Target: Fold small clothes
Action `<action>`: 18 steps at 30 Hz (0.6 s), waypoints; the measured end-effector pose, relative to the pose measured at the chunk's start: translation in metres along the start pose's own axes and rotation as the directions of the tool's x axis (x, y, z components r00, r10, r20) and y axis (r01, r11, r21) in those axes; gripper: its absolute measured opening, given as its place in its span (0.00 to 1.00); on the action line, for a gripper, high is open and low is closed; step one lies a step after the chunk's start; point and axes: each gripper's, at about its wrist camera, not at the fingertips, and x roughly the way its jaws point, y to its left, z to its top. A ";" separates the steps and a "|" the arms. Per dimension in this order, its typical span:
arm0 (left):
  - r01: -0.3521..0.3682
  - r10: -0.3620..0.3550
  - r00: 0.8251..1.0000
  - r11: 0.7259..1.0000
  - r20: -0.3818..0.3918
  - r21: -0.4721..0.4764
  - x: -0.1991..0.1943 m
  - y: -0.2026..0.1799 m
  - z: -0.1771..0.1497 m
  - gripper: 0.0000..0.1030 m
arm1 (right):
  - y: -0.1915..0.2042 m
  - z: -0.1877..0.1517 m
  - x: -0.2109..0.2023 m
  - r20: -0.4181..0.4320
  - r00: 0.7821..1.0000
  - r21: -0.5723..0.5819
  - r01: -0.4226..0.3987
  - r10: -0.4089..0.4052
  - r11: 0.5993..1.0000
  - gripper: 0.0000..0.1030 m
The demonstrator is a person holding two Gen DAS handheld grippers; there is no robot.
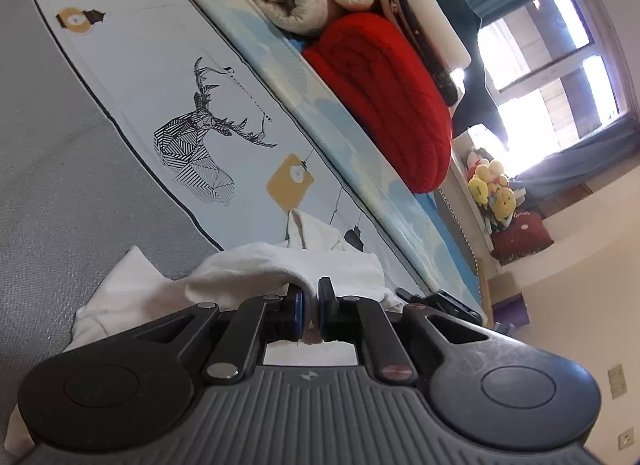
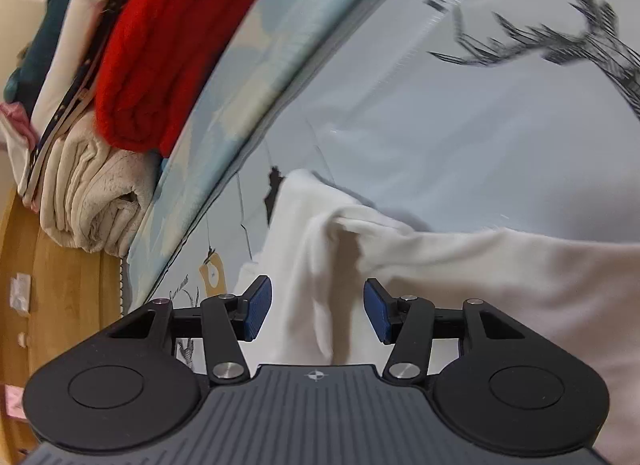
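Left tongs pinching soft white cotton garment on printed bedsheet, cloth running toward 12 o'clock; right tongs gaping, straddling nearest bunched fold at 12.

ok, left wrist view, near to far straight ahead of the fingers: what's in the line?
left gripper shut on white garment → yellow tag print on the bedsheet → red blanket → window
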 end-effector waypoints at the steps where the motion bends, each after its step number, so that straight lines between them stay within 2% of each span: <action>1: -0.004 0.004 1.000 1.000 0.003 0.002 0.000 0.000 0.000 0.08 | 0.001 -0.001 0.003 0.014 1.000 -0.001 0.005 -0.005 1.000 0.51; 2: -0.009 0.009 1.000 1.000 0.007 0.003 0.000 0.000 0.001 0.08 | 0.004 0.000 0.008 0.030 0.999 -0.004 0.029 -0.029 1.000 0.38; 3: -0.008 0.008 1.000 1.000 0.012 0.001 -0.002 0.000 0.003 0.07 | 0.009 0.002 0.013 0.043 0.997 -0.027 0.059 -0.058 0.998 0.01; 5: -0.014 0.014 1.000 1.000 0.027 0.006 -0.006 0.000 0.005 0.08 | 0.020 0.003 0.012 0.070 0.993 -0.094 0.101 -0.095 0.990 0.03; 8: -0.024 0.024 0.999 1.000 0.022 -0.004 -0.015 0.005 0.004 0.08 | 0.036 0.004 -0.013 0.091 0.996 -0.132 0.004 0.008 0.991 0.03; 10: -0.018 0.018 1.000 0.999 -0.019 -0.026 -0.019 0.013 -0.008 0.07 | 0.035 0.005 -0.032 0.072 0.995 -0.137 -0.052 0.063 0.989 0.03; 11: -0.030 0.028 0.998 0.999 -0.053 -0.037 -0.019 0.020 -0.018 0.07 | 0.030 0.005 -0.037 0.062 0.996 -0.136 -0.048 0.057 0.990 0.03; 13: -0.101 0.099 0.985 0.995 -0.143 -0.005 -0.008 0.030 -0.038 0.08 | 0.014 0.010 -0.033 0.036 0.997 -0.132 0.067 -0.062 0.989 0.03; 15: -0.184 0.185 0.958 0.983 -0.218 0.028 0.005 0.041 -0.054 0.10 | -0.016 0.015 -0.020 -0.009 0.985 -0.042 0.171 -0.171 0.984 0.03; 16: -0.214 0.211 0.946 0.977 -0.245 0.017 0.009 0.049 -0.057 0.10 | -0.027 0.016 -0.015 -0.025 0.982 -0.020 0.189 -0.189 0.982 0.04; 17: -0.234 0.224 0.937 0.972 -0.267 -0.006 0.010 0.056 -0.059 0.12 | -0.032 0.015 -0.013 -0.028 0.983 -0.011 0.183 -0.183 0.983 0.09; 18: -0.237 0.222 0.936 0.971 -0.274 -0.023 0.009 0.061 -0.058 0.15 | -0.035 0.013 -0.015 -0.021 0.986 0.003 0.168 -0.168 0.986 0.14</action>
